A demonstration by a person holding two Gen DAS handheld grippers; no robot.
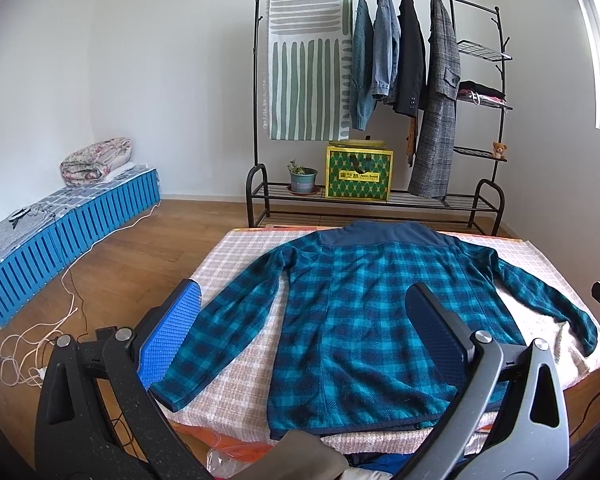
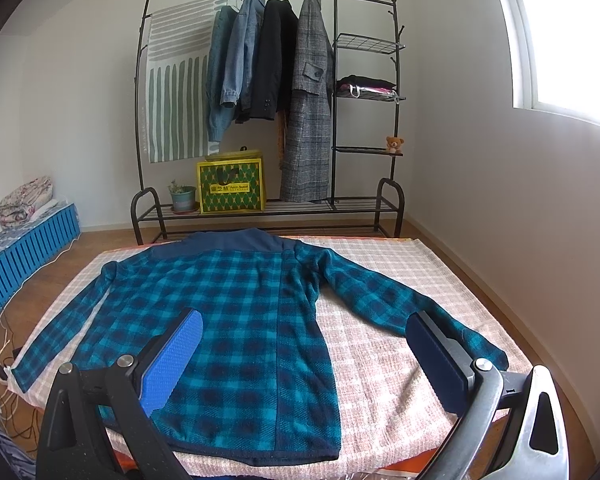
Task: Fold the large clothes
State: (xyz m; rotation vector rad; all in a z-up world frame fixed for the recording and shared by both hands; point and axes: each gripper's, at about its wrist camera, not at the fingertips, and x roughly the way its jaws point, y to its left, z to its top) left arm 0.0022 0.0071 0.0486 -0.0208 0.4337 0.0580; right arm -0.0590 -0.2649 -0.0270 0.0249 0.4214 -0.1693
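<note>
- While both tools hover above the near edge of the work surface, the left gripper (image 1: 300, 332) has its blue-padded fingers (image 1: 172, 336) spread wide with nothing between them.
- Seen through that gap are the near sleeve and lower body of the plaid fleece jacket (image 1: 364, 312), though whether the pads touch the cloth I cannot tell.
- Over on the other side, the right gripper (image 2: 304, 356) is likewise spread apart and empty, one blue pad (image 2: 172, 360) over the jacket's body, the darker one (image 2: 436, 356) near the cuff of the far sleeve.
- That jacket (image 2: 236, 316) lies flat, back up, collar pointing away toward the wall, both sleeves angled outward and down.
- Under it is a pink-and-white checked cloth (image 2: 380, 344) covering the table, with an orange edge showing at the front.
- Beyond the table stands a black metal clothes rack (image 1: 380, 92) against the white wall, hung with a striped cloth (image 1: 308, 60), two denim pieces, a dark jacket and a grey checked coat (image 1: 436, 100).
- On the rack's bottom shelf sit a potted plant (image 1: 302, 178) and a yellow-green box (image 1: 359, 174); a small teddy bear (image 1: 499, 150) sits on a side shelf.
- Off to the left, a folded floral quilt (image 1: 96, 158) rests on a low blue slatted platform (image 1: 68, 232), and white cables trail over the wooden floor (image 1: 140, 256).
</note>
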